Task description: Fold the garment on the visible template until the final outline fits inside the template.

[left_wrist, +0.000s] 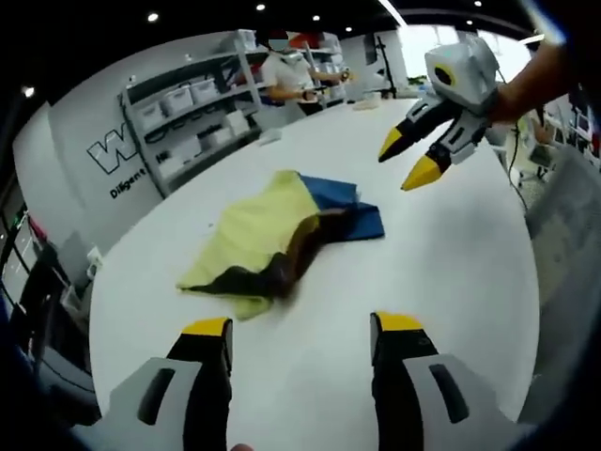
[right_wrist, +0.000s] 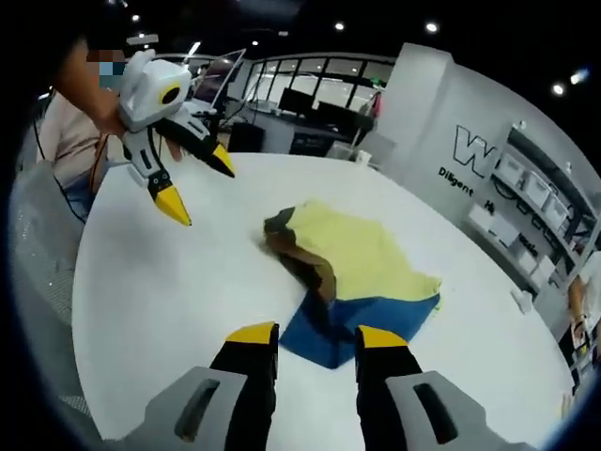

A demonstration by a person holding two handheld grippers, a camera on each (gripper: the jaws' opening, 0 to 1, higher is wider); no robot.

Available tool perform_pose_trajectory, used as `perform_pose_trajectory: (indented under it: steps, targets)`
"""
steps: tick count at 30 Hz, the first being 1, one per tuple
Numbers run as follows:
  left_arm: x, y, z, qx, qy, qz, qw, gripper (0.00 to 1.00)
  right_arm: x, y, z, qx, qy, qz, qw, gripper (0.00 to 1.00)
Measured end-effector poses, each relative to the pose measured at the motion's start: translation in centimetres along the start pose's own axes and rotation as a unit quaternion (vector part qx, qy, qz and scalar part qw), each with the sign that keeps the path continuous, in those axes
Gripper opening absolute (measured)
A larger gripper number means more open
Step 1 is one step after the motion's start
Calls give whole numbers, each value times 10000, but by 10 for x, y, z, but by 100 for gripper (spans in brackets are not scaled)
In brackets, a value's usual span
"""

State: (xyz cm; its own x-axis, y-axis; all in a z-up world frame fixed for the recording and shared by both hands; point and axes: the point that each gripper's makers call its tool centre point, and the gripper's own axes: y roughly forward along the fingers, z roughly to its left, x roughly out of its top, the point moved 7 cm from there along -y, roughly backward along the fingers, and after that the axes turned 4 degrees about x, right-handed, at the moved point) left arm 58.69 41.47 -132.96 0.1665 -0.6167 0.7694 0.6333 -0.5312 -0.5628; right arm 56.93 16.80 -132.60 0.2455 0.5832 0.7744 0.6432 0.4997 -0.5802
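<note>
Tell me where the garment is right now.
The garment lies crumpled mid-table, ahead of the open left gripper; in the right gripper view its blue end meets the right gripper.

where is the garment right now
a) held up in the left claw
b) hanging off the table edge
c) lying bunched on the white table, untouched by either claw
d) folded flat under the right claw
c: the yellow and blue garment lies crumpled on the white table, with the left claw and right claw both open and apart from it.
</note>
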Motion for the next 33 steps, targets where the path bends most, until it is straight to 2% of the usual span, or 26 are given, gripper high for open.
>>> perform_pose_trajectory:
  steps: [3,9,14,17,22,33]
  targets:
    - [2,7,1,-25,181,20,9998,51,-1,7,-6,-29,138,58,9999,23]
    - [6,22,4,-85,333,46,9994,48,-2,18,-11,-7,323,93,9994,20]
    - [7,33,9,-70,401,103,9991,42,-4,27,-13,69,289,164,9994,20]
    - [7,40,11,-103,390,133,9991,42,-7,34,-15,127,364,264,9989,20]
    - [7,51,9,-208,594,211,9978,41,-10,44,-18,153,372,336,9986,19]
    - [4,74,17,-295,809,323,9958,37,-12,71,-20,288,277,553,9977,15]
